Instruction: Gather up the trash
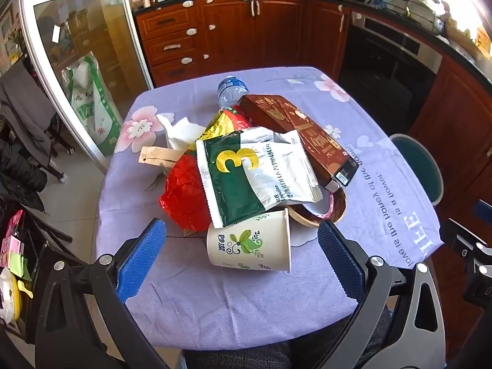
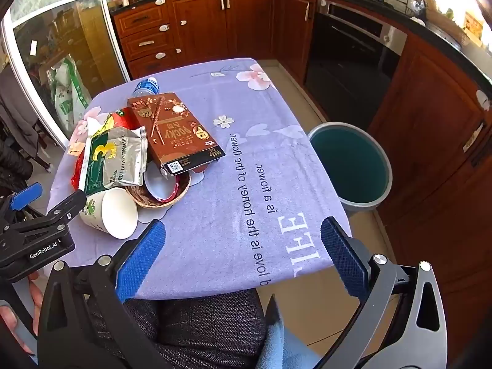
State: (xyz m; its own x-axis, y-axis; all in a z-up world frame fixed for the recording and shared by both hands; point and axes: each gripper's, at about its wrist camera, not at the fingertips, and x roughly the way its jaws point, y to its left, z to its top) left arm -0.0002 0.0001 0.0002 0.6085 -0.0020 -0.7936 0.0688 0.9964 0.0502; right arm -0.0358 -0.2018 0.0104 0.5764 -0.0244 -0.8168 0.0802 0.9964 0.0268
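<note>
Trash [image 1: 246,169] lies heaped mid-frame on the tabletop [image 1: 215,307]; both tools gape empty, so I'd pinch the nearest paper cup [image 1: 250,246] first.

A home kitchen: wooden cabinets [image 1: 233,30], built-in oven [image 2: 353,58], dish rack [image 1: 406,3], dark countertop [image 2: 455,49].

lilac floral tablecloth [image 2: 215,203] | wooden cabinets [image 1: 233,30] – black oven [image 2: 347,55] | dish rack [image 1: 409,3]
</note>
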